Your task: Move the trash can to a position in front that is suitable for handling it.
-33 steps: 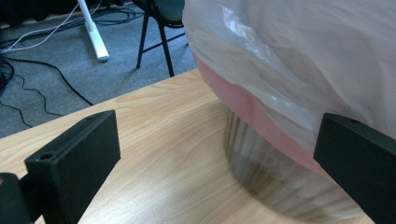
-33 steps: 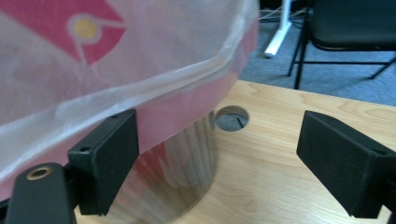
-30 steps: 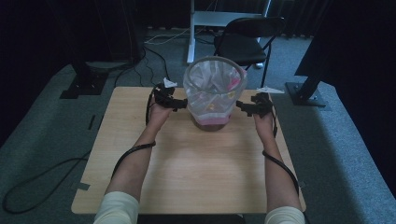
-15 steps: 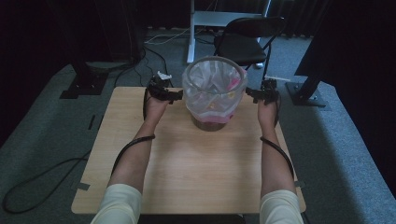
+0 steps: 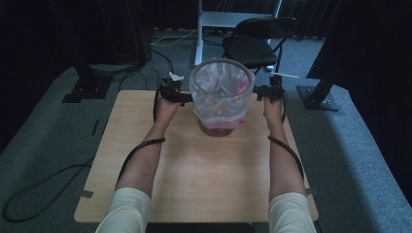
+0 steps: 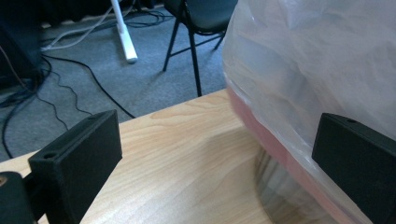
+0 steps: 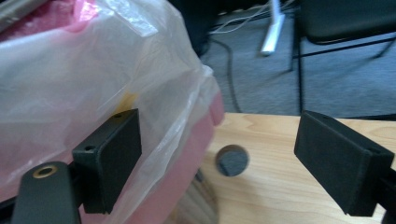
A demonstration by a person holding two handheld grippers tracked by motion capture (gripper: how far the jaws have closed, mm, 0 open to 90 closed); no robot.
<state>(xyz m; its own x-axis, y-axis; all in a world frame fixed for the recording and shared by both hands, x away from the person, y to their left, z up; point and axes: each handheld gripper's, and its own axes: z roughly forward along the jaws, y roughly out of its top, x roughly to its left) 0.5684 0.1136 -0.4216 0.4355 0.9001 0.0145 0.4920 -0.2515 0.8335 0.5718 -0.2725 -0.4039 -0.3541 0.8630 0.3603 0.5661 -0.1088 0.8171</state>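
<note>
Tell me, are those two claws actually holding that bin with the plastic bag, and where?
Nothing is held. The left claw and right claw are both open beside the plastic bag lining the bin, one on each side.

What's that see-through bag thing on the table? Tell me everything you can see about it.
The plastic bag is thin, crinkled and translucent. It lines a small round bin standing upright near the far edge of the wooden table, its mouth folded over the rim and hanging down the sides. Pink and yellow shapes show through it. The left gripper and right gripper, both open, flank it at rim height.
</note>
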